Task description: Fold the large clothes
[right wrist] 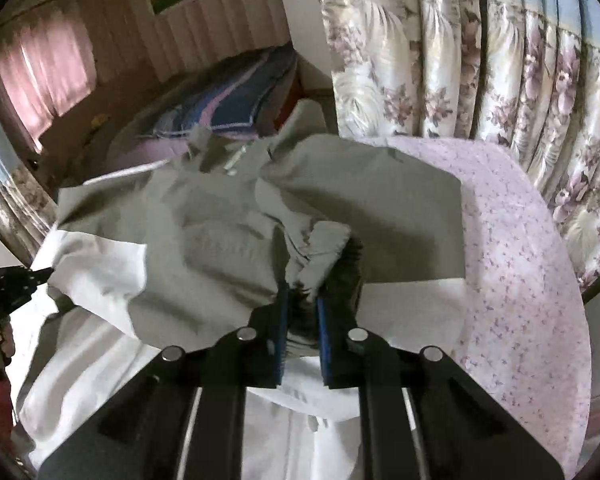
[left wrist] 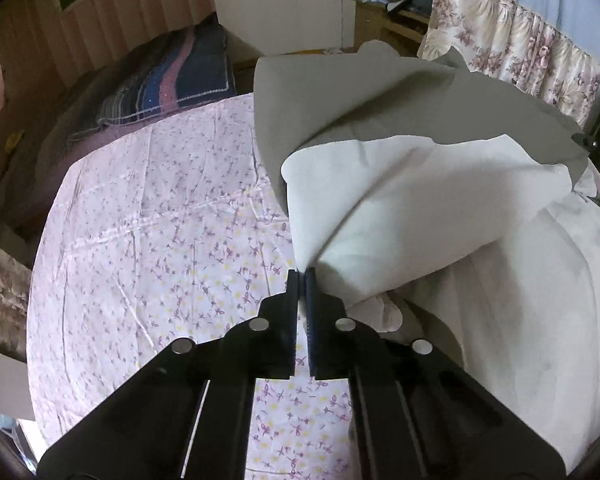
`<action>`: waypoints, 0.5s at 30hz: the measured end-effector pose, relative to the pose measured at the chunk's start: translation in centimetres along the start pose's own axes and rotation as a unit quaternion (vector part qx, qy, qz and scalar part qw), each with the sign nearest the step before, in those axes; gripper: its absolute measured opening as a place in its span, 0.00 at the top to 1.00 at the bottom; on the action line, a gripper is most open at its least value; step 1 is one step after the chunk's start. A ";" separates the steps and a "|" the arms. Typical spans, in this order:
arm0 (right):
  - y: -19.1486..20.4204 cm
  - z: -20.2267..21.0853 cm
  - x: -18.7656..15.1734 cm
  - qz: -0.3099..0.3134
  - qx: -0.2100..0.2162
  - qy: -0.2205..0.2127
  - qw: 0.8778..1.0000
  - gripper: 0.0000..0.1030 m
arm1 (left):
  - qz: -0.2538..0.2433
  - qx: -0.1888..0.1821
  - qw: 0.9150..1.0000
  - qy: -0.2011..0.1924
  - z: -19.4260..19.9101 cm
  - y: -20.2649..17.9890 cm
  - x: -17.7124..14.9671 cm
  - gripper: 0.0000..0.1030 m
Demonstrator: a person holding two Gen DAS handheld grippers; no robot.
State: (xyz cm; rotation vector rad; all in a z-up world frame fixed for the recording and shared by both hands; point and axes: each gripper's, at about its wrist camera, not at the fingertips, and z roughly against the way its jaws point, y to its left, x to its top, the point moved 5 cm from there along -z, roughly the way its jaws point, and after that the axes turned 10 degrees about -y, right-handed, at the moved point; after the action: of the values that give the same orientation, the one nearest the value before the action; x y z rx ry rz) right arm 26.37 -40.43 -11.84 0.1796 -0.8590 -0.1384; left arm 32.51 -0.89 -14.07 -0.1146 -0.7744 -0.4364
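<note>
Left tongs point(left wrist: 301, 274) pinch white garment point(left wrist: 400, 200) edge; right tongs point(right wrist: 302, 300) clamp bunched fabric; garment rumpled

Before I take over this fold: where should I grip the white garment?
Grip the white garment at its edge corners, coming in level from the near side, as the left hand-held gripper does. The right hand-held gripper pinches a bunched fold, which looks less tidy.

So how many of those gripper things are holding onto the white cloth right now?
2. The left hand-held gripper pinches one edge of the white garment above the floral bedsheet; the right hand-held gripper clamps a bunched fold nearer the curtain.
</note>
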 end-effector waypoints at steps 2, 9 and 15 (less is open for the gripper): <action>-0.3 0.3 0.2 -0.011 0.016 -0.011 1.000 0.82 | 0.012 -0.003 1.000 -0.009 0.2 0.3 0.3 0.96; -0.1 -0.6 1.1 -0.026 0.038 -0.012 0.999 0.57 | 0.024 0.008 0.998 -0.054 2.1 1.6 2.6 0.26; -1.1 1.9 2.9 0.035 -0.077 -0.076 0.994 0.91 | 0.037 0.002 0.997 -0.065 1.6 0.8 5.5 0.19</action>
State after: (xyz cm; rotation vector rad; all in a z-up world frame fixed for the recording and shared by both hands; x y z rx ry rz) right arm 26.73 -42.22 -8.66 -0.0062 -1.0009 -0.1529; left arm 35.29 -1.59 -9.02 -0.1691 -0.8957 -0.3607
